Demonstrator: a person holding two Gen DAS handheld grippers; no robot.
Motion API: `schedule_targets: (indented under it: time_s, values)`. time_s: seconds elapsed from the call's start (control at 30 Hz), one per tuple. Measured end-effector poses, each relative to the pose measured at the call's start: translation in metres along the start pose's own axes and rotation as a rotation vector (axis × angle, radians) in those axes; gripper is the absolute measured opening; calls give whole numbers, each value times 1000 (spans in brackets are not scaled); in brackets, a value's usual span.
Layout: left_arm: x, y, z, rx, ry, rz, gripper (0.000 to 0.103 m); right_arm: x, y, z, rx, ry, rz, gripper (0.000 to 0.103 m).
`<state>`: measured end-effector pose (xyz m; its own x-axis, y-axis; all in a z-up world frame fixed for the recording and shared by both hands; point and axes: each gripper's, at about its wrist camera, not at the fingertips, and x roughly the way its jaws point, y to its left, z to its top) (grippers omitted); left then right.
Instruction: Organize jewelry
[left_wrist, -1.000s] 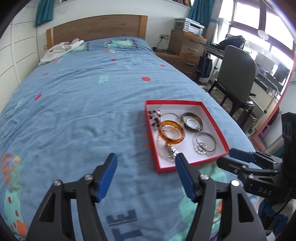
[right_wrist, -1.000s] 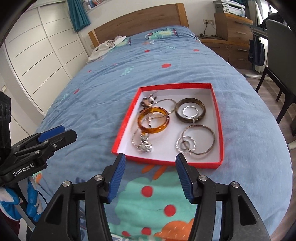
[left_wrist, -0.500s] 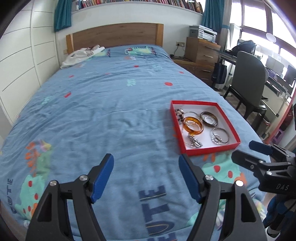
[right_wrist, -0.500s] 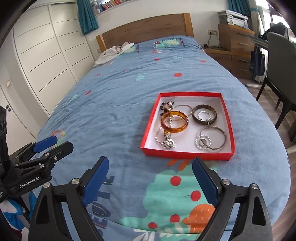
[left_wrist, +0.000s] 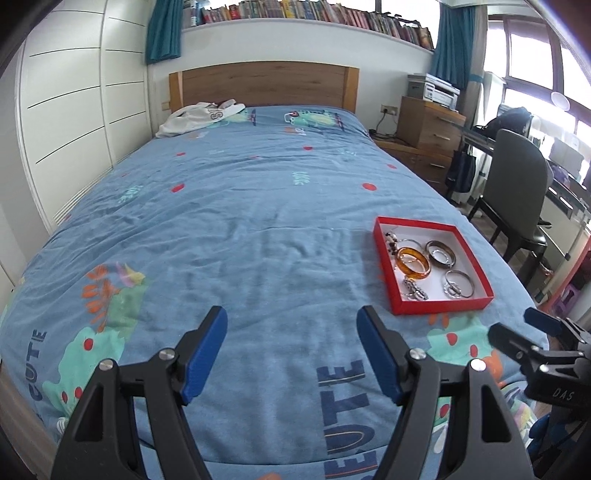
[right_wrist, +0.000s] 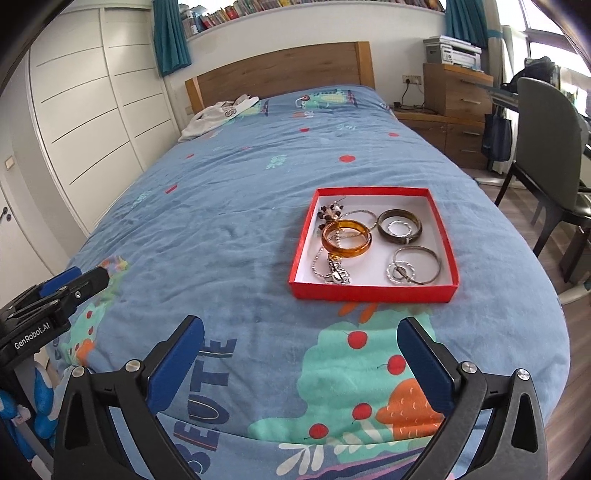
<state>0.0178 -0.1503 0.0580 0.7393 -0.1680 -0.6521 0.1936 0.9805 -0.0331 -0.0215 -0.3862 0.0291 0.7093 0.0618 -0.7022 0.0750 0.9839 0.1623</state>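
A shallow red box (right_wrist: 373, 291) with a white inside sits on the blue bedspread, also in the left wrist view (left_wrist: 441, 307). It holds an amber bangle (right_wrist: 346, 237), a dark bangle (right_wrist: 399, 226), a silver bangle (right_wrist: 417, 264), a silver chain (right_wrist: 334, 272) and a beaded piece (right_wrist: 332, 212). My left gripper (left_wrist: 291, 350) is open and empty over the bed's foot, left of the box. My right gripper (right_wrist: 301, 360) is open and empty, a good way in front of the box.
The bed (left_wrist: 229, 221) has a wooden headboard (left_wrist: 264, 86) and white clothing (left_wrist: 199, 116) near it. A white wardrobe (right_wrist: 92, 122) stands on the left. A grey chair (right_wrist: 546, 155) and wooden drawers (right_wrist: 458, 110) stand on the right.
Both grippers have pulled back from the red box and opened wider. The box now looks smaller and farther away in both views.
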Motion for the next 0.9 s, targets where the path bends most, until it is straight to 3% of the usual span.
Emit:
schedule_targets:
  time_s: [0.47, 0.9]
  values:
    - [-3, 32, -23, -7, 10, 97, 71, -4, 6, -19, 1, -21, -22, 102]
    - [13, 47, -42, -20, 58, 102, 71, 6, 7, -33, 3, -6, -40, 102]
